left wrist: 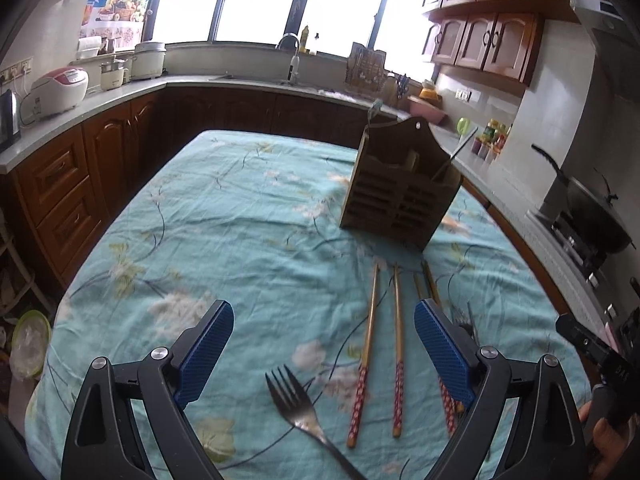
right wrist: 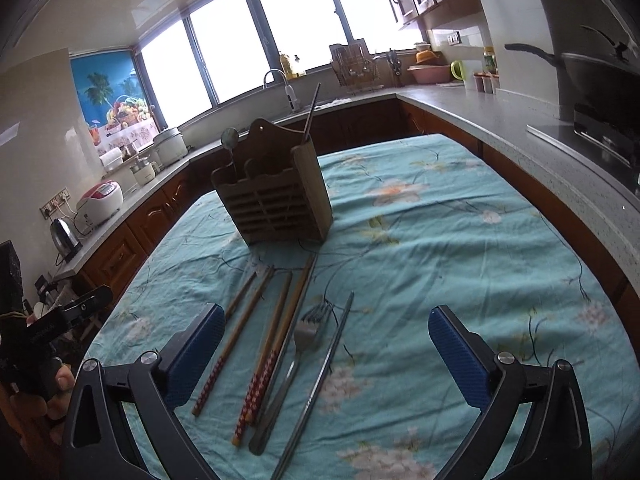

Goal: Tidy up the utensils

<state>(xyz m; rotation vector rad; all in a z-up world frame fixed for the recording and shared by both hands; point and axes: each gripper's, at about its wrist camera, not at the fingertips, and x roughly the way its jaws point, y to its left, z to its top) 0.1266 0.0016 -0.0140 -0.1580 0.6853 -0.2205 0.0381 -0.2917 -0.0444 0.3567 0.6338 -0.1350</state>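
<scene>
Left gripper spread wide, holding nothing, above a dark fork and two red-handled chopsticks. Right gripper likewise spread and empty, over wooden chopsticks, a second fork and metal chopsticks. Wooden utensil caddy upright on the teal floral tablecloth, already holding a spoon. Kitchen counter and windows surround the table. Fork handles cut off at frame edge.
</scene>
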